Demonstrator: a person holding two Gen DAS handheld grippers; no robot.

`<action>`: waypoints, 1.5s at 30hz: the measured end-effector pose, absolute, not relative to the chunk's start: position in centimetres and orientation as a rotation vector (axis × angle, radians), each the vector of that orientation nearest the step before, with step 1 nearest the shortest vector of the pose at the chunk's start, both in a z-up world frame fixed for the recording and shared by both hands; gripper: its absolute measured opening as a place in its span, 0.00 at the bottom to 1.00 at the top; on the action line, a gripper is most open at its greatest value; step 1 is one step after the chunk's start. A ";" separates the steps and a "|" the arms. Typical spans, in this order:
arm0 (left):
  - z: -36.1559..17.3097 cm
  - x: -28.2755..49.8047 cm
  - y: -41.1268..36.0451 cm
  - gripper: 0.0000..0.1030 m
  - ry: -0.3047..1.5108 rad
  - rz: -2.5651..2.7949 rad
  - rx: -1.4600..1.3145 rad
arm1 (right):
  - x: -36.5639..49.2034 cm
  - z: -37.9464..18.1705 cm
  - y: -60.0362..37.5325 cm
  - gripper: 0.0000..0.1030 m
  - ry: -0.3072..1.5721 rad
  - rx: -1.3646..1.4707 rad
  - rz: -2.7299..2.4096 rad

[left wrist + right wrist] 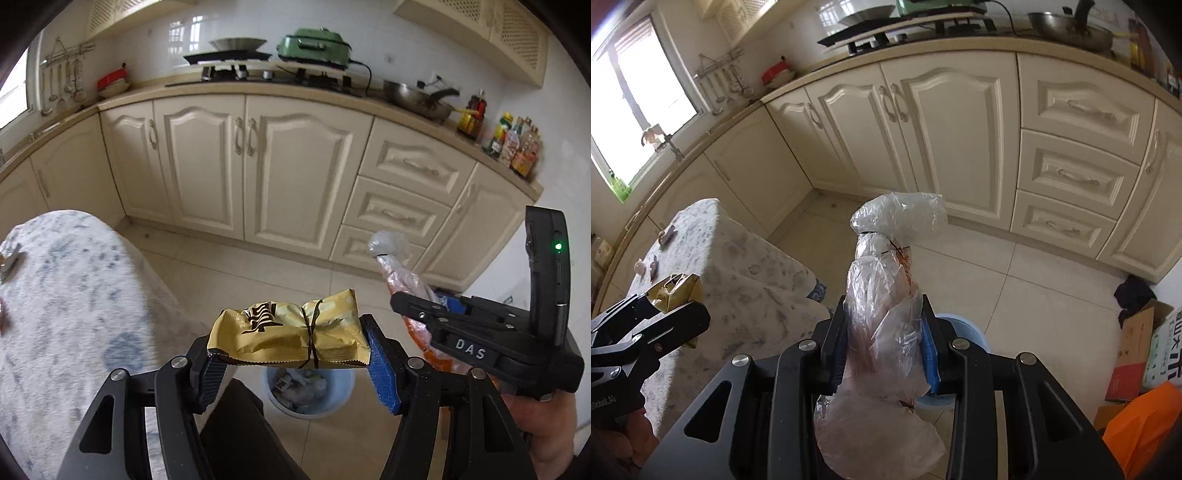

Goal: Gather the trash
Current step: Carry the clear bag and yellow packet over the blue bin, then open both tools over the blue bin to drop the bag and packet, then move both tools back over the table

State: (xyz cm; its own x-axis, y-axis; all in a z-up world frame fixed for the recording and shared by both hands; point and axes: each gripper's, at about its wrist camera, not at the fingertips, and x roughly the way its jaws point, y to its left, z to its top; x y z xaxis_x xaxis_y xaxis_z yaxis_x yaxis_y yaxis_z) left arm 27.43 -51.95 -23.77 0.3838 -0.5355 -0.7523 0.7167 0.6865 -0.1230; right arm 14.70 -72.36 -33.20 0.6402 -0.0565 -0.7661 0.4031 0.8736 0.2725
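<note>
The left gripper point(295, 363) clamps a crinkled gold foil wrapper point(288, 334) endwise between its pads. Directly below the fingers stands a round pale-blue bin point(306, 393) with rubbish inside. The right gripper point(886, 350) pinches a long twisted clear plastic bag point(886, 295), which pokes up past the fingertips. Left of both grippers stands a table point(62, 295) under a speckled cloth; beyond are cream cabinets point(258, 166).

We see a gold wrapper point(288, 338) with brown print, a clear plastic bag point(886, 295), a pale blue bin point(306, 391), and cream cabinets point(258, 158).
</note>
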 end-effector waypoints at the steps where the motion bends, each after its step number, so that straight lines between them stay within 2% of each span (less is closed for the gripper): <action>1: -24.4 27.9 -53.0 0.60 0.879 -0.813 0.243 | 14.6 -33.9 -72.7 0.32 0.851 0.456 -0.277; 11: -30.1 34.5 -61.2 0.60 1.062 -0.854 0.267 | 15.4 -39.5 -76.3 0.36 0.928 0.581 -0.320; 17: -33.9 38.4 -65.2 0.61 1.147 -0.846 0.282 | 15.9 -40.7 -78.0 0.36 0.938 0.614 -0.337; 18: -34.4 39.1 -65.9 0.65 1.157 -0.842 0.287 | 15.9 -40.7 -78.1 0.39 0.939 0.616 -0.342; 22: -36.0 40.3 -67.1 0.93 1.178 -0.817 0.286 | 15.6 -40.7 -78.6 0.52 0.932 0.623 -0.368; 23: -36.3 40.4 -67.4 0.95 1.181 -0.803 0.279 | 15.4 -40.7 -78.8 0.56 0.930 0.631 -0.374; 25: -36.5 40.6 -67.5 0.97 1.190 -0.786 0.271 | 15.1 -40.7 -79.0 0.75 0.928 0.630 -0.396; 29: -36.1 39.8 -67.4 0.97 1.176 -0.774 0.276 | 14.2 -40.8 -79.6 0.88 0.918 0.648 -0.431; 31: -35.4 38.8 -67.0 0.97 1.157 -0.778 0.280 | 13.8 -40.6 -79.7 0.97 0.909 0.658 -0.447; 38: -31.0 34.3 -63.4 0.97 1.033 -0.830 0.264 | 12.7 -38.7 -79.7 1.00 0.851 0.683 -0.459; 45: -25.5 30.8 -57.0 0.98 0.869 -0.822 0.187 | 13.1 -34.3 -77.6 1.00 0.764 0.663 -0.415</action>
